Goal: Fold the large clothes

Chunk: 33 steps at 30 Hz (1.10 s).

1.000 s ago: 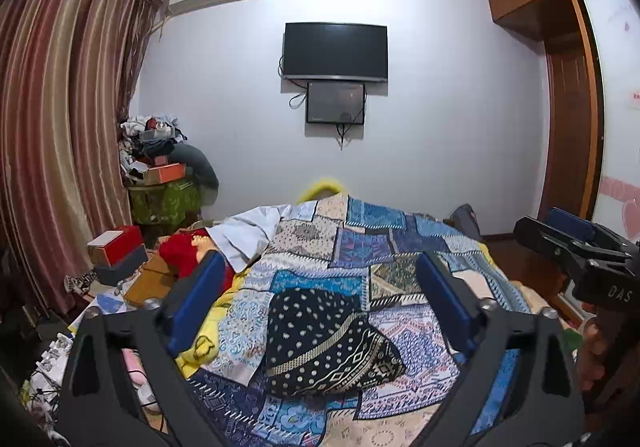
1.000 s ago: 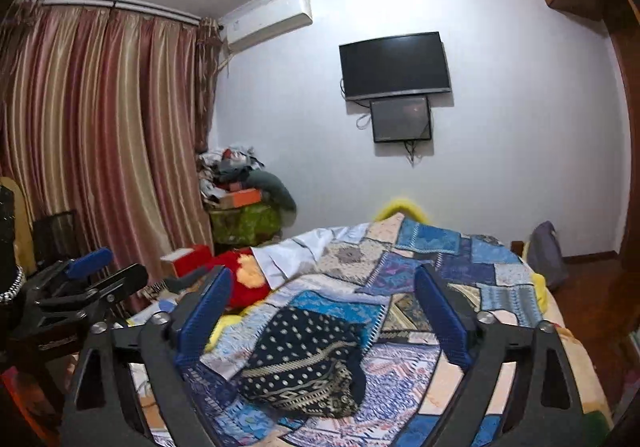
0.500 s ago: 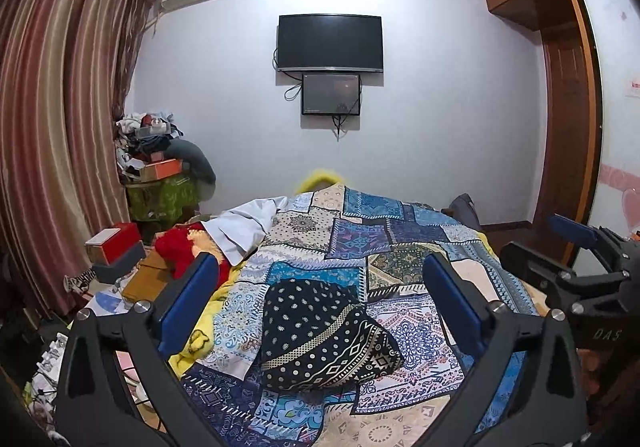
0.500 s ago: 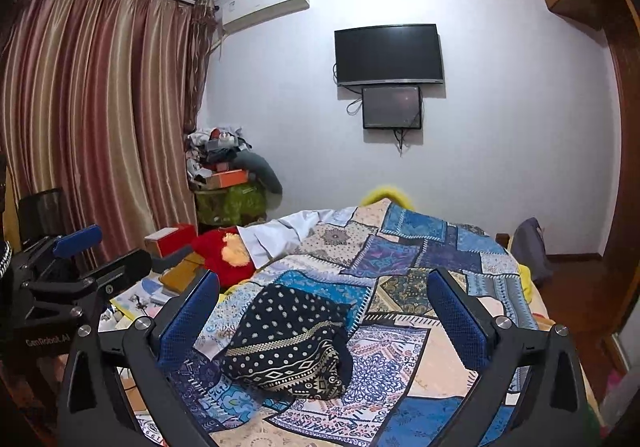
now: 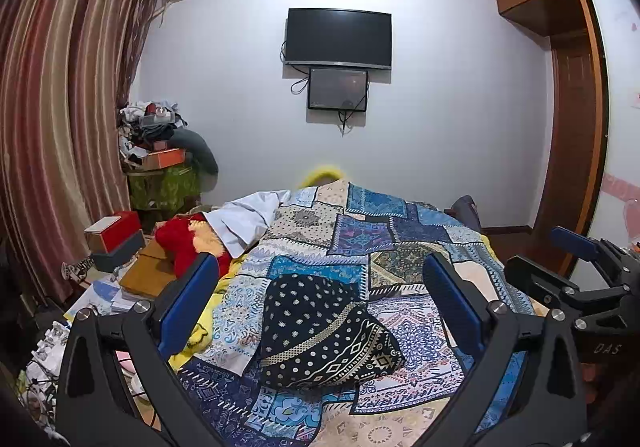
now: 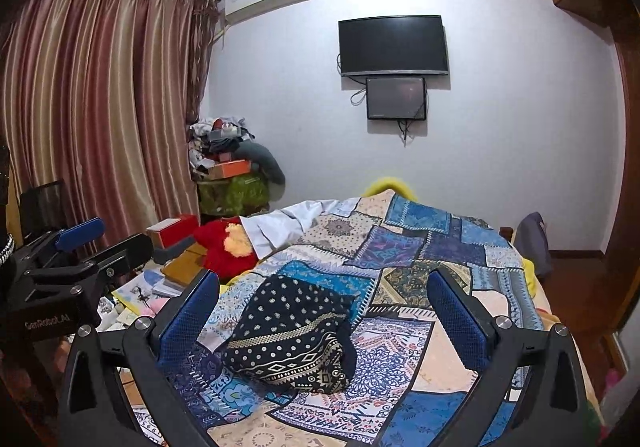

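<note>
— Looking across the bed [image 5: 400, 423], what is seen to have changed?

— Both views have been lifted and pulled back a little over the last second; more of the wall and the TV [image 5: 338, 37] is now taken in. The garment [image 5: 320, 331], dark with white dots and a patterned band, is left lying in a compact bundle on the quilt [image 5: 360, 235], at about 6 o'clock in the left view.

— And the hand-held grippers?

— The left hand-held gripper [image 5: 320, 307] is held spread wide, nothing between its blue pads. The right hand-held gripper [image 6: 324, 311] is likewise spread and empty. Each is seen from the other's camera, at 3 o'clock and at 9 o'clock, clear of the cloth.

— What is meant by that for the task?

— The garment [image 6: 290, 335] is touched by neither, and it appears folded already. It is judged that this piece has been released and finished, or that a fresh grasp is being lined up; which cannot be told.
</note>
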{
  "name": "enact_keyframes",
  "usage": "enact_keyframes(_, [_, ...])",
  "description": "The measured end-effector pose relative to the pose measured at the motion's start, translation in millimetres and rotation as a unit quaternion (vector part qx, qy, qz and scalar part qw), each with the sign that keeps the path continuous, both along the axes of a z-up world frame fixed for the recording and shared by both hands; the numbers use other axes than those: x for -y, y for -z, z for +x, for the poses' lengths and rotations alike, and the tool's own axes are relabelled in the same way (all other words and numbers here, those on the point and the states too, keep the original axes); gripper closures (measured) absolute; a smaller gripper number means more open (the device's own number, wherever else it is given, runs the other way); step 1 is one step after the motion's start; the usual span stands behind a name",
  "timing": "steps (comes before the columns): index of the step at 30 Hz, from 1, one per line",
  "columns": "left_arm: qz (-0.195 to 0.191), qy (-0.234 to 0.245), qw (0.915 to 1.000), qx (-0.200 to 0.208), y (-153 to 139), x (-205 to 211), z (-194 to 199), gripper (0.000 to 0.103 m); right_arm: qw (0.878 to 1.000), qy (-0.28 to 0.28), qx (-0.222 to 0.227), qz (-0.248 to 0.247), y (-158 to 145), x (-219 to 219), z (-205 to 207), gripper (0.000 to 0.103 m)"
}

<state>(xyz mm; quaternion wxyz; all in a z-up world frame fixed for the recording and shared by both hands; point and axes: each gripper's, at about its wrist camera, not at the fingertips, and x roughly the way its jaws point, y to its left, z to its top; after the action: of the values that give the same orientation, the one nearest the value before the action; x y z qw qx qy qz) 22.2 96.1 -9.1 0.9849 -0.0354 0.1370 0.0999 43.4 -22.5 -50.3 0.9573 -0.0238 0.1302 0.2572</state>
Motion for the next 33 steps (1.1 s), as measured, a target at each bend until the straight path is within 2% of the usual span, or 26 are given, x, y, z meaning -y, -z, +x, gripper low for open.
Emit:
enact_keyframes(15, [-0.018,-0.003,0.9998,-0.009,4.5,-9.7,0.9,0.0,1.0,-0.008,-0.012,-0.006,4.0,-6.1,3.6,0.0])
enact_keyframes(33, [-0.012,0.008,0.9999,-0.007,3.3,-6.3,3.5,0.0,1.0,-0.006,-0.013,-0.004,3.5,-3.9,4.1,0.0])
